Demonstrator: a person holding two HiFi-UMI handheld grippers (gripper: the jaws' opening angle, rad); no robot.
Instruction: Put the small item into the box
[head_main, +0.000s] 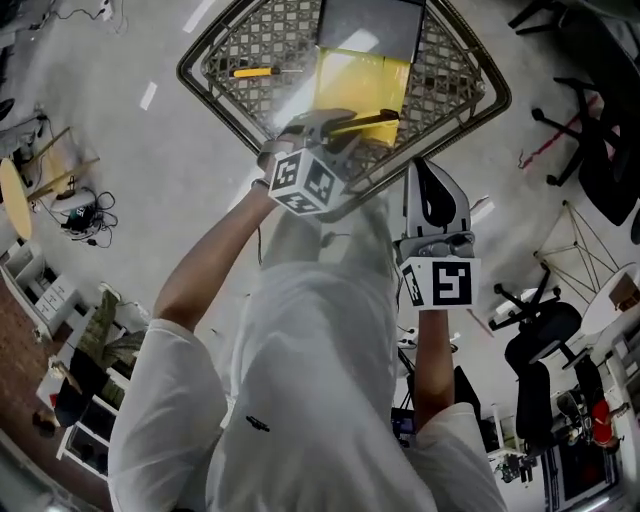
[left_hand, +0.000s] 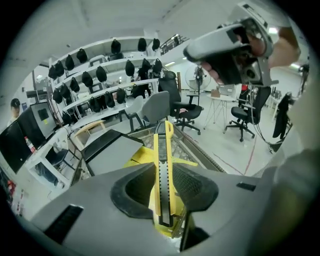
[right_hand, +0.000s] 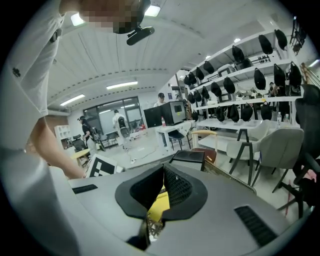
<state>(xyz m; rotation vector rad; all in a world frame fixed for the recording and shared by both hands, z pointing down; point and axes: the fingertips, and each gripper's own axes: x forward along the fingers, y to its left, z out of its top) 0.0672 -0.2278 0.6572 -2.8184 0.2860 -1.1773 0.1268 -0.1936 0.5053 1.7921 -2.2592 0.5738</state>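
Observation:
A yellow utility knife (left_hand: 162, 165) with a black slider is clamped upright between the jaws of my left gripper (left_hand: 163, 200). In the head view that gripper (head_main: 335, 125) hovers over the near edge of a wire-mesh table (head_main: 250, 40), with the knife (head_main: 368, 121) sticking out to the right. Just past it on the mesh is an open yellow box (head_main: 358, 78) with a dark grey lid (head_main: 370, 25). My right gripper (head_main: 428, 175) is held at the table's near right edge, shut with nothing in it (right_hand: 163, 170).
A second yellow knife (head_main: 255, 71) lies on the mesh at the left. Office chairs (head_main: 540, 340) stand on the floor to the right, and cables (head_main: 85, 215) and shelving to the left. Shelves of dark helmets (left_hand: 100, 75) line the far wall.

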